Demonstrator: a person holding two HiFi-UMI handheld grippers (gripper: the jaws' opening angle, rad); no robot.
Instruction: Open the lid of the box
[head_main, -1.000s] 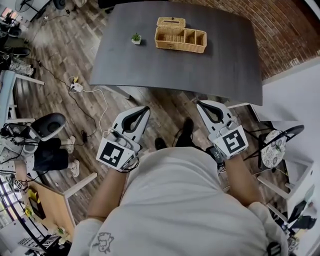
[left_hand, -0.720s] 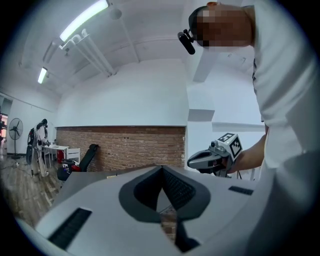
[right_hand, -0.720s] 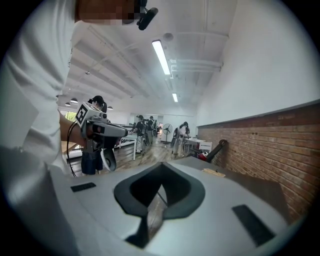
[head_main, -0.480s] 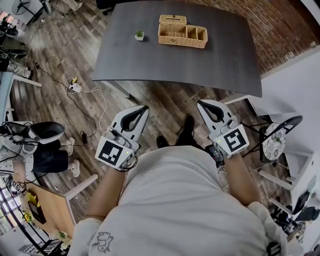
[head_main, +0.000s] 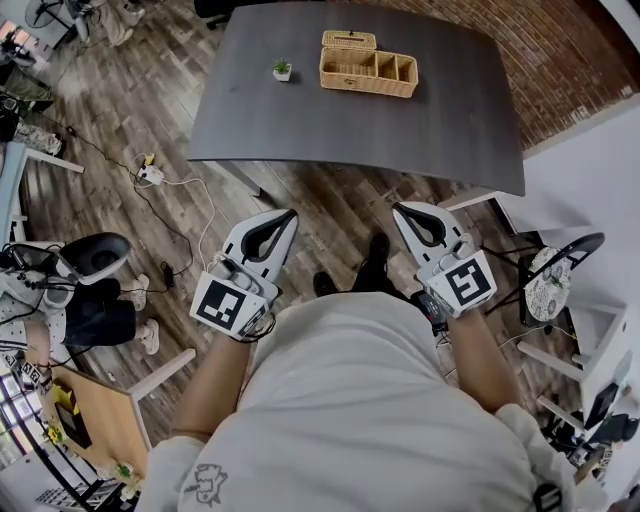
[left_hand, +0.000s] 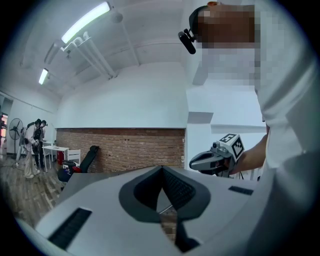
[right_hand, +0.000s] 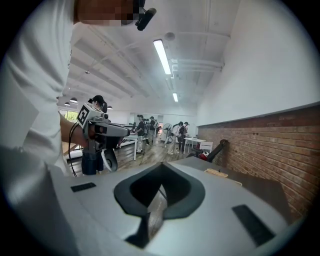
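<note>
The wicker box stands at the far side of the dark grey table. It has open compartments and a lidded part at its back left. Both grippers hang low in front of the person's body, over the wooden floor and well short of the table. My left gripper is shut and holds nothing; its jaws meet at the tip. My right gripper is shut and holds nothing as well. In the right gripper view the box shows small on the table.
A small potted plant sits on the table left of the box. A power strip with a cable lies on the floor at left, near an office chair. A round-seated chair and a brick wall are at right.
The head view has shifted a little, so the table and box sit slightly higher and further right. Both grippers stay shut and almost still.
</note>
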